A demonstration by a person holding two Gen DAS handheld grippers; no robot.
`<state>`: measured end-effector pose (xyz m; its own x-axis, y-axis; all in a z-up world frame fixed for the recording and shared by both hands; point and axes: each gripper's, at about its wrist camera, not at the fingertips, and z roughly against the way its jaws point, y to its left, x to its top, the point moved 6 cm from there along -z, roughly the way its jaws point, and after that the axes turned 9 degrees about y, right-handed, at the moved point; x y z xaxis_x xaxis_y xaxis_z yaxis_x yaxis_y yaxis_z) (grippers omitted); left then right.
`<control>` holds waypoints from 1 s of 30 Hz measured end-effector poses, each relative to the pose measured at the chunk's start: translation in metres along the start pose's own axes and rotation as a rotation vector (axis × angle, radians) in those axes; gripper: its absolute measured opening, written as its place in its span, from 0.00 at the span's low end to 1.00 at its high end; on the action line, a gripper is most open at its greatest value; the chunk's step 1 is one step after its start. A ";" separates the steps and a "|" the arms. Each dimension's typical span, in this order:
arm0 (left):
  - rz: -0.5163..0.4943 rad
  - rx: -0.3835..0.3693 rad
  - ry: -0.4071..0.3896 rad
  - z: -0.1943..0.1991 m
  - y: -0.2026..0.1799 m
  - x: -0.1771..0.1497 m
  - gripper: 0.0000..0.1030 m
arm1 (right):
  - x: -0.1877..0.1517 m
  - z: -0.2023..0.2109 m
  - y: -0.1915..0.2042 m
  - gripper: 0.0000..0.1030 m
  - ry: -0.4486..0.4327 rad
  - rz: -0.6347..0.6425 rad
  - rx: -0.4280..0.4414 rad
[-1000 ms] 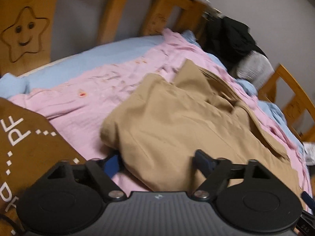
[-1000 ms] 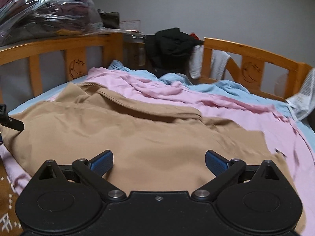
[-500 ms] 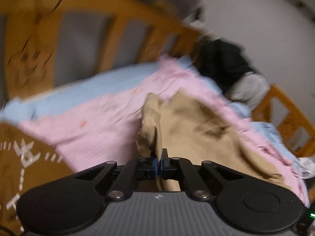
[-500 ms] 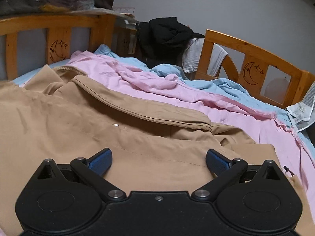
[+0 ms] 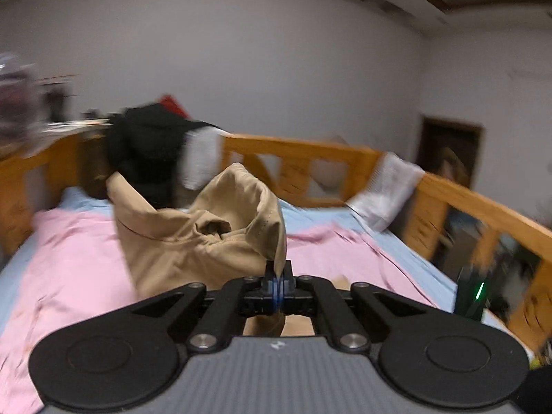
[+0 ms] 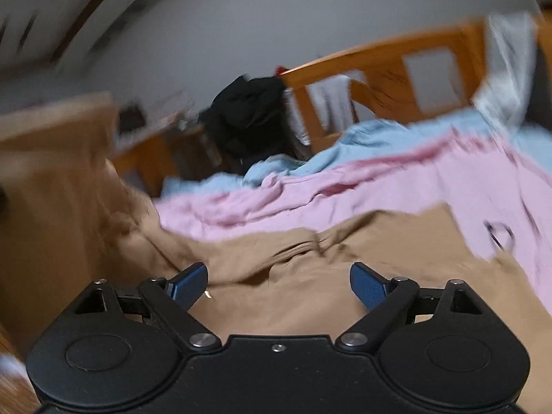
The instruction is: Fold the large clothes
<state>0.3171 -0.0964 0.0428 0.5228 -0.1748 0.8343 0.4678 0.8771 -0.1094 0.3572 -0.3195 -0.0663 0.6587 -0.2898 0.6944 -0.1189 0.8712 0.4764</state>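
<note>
A large tan garment [image 5: 193, 241] lies on a pink sheet [image 5: 69, 258] on the bed. My left gripper [image 5: 277, 281] is shut on an edge of it and holds that edge lifted, so the cloth rises in a peak ahead of the jaws. In the right wrist view the same tan garment [image 6: 310, 293] spreads under my right gripper [image 6: 279, 283], and its lifted part stands up at the left. The right jaws are wide apart and closing, with blue pads [image 6: 367, 284] above the cloth and not pressing on it. The right view is blurred.
A wooden bed rail [image 5: 300, 151] runs along the far side and right. A black jacket [image 5: 148, 145] and white cloths [image 5: 386, 189] hang over it. A light blue sheet [image 6: 310, 158] lies beyond the pink one. A dark doorway [image 5: 448, 155] stands at right.
My left gripper shut on the garment's edge, rose and swung round, pulling the cloth up. My right gripper moved over the garment and rolled, its view now tilted.
</note>
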 end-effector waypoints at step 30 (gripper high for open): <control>-0.262 -0.328 0.400 -0.174 -0.169 -0.097 0.00 | 0.049 0.028 -0.125 0.04 0.234 -0.046 -0.067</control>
<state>0.3116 -0.3052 -0.1137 0.5586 -0.5792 0.5937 0.7809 0.6084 -0.1412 0.3832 -0.4535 -0.0767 0.8175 -0.2364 0.5252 -0.0406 0.8860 0.4619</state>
